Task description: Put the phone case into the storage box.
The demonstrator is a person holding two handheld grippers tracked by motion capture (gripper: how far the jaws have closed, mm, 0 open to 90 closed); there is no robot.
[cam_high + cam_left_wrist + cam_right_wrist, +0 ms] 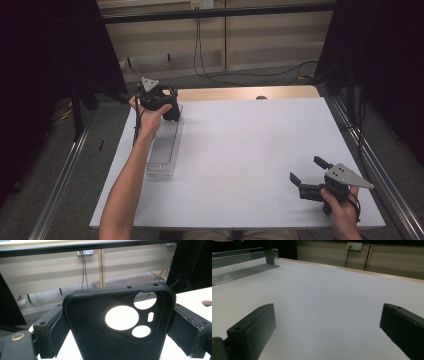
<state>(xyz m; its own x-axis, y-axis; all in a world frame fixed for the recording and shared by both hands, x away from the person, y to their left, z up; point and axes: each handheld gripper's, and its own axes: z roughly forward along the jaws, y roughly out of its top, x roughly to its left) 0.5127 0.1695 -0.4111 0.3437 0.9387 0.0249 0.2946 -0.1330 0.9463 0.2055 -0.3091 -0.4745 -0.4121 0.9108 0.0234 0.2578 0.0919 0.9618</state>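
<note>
Left gripper (117, 322): jaws clamped across the black soft-rubber phone case (117, 340), side edges. Light, flexible, likely to bow; hold low. Right gripper (310, 176): jaws released, empty.

showing a matt black rubbery phone case (100, 340), a clear ribbed plastic tray (165, 145), a smooth matt white table (250, 150), its wooden edge (240, 93).

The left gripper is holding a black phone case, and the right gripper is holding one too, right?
Not quite. The left gripper does clamp the black phone case, but the right gripper holds nothing: the right gripper view shows its jaws wide apart over the bare white table.
</note>
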